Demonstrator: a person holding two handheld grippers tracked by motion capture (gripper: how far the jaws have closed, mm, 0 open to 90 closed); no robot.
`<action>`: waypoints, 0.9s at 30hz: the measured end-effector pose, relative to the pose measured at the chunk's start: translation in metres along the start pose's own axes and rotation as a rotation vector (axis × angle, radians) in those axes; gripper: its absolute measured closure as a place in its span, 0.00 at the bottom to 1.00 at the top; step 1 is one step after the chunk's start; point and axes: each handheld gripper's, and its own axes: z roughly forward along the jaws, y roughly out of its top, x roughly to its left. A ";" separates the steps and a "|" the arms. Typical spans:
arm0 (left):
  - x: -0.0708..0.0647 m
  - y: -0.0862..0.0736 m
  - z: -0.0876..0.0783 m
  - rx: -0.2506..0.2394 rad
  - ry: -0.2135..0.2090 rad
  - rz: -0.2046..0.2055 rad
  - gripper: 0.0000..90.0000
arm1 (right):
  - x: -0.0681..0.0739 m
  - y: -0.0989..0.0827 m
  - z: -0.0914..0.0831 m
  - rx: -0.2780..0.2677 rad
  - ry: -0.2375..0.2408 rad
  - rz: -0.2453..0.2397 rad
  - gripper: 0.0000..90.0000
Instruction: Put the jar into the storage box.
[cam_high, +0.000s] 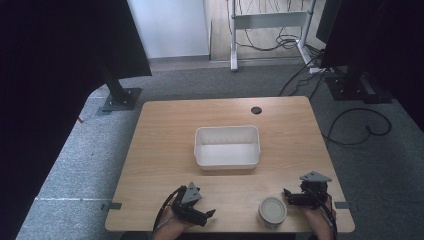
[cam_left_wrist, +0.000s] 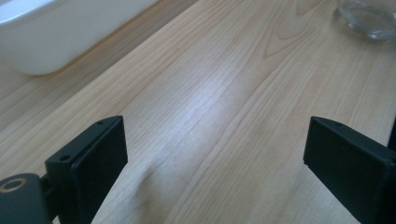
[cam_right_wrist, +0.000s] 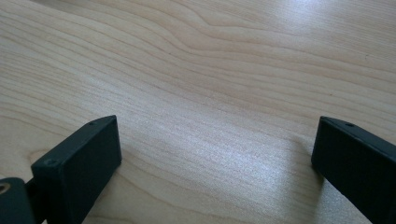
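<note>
Tabletop (cam_high: 165, 130) of pale wood carries the whole scene, wood grain running under both gripper cameras. White rectangular tub (cam_high: 227, 146) sits near the table's middle, open side up, nothing visible inside; its rounded corner shows at the upper left of the left gripper view (cam_left_wrist: 56, 32). Glass jar (cam_high: 272, 212) stands upright at the near edge, well apart from the tub, between the two grippers and closer to the right one; its clear base shows at the top right of the left gripper view (cam_left_wrist: 369, 18). Left gripper (cam_high: 210, 214) rests low at the near edge, pointing toward the jar, jaws spread wide with bare wood between them, holding nothing. Right gripper (cam_high: 289, 196) sits just beside the jar on its right, jaws likewise wide apart and empty, its camera looking across bare table. Judged step: the approach, before any grasp, with the jar as the likely object and the tub as the likely destination. Next move calls for turning the right gripper to bracket the jar squarely, then closing gently on smooth glass.
</note>
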 end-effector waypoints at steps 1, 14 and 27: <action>-0.001 0.001 0.001 -0.001 -0.004 0.002 0.07 | 0.000 0.000 0.000 0.000 0.000 0.000 0.01; -0.016 0.015 0.009 -0.008 -0.051 0.053 0.07 | 0.000 0.000 0.000 0.000 0.000 0.000 0.01; -0.030 0.031 0.020 -0.014 -0.098 0.093 0.07 | 0.000 0.000 0.000 0.000 0.000 0.000 0.01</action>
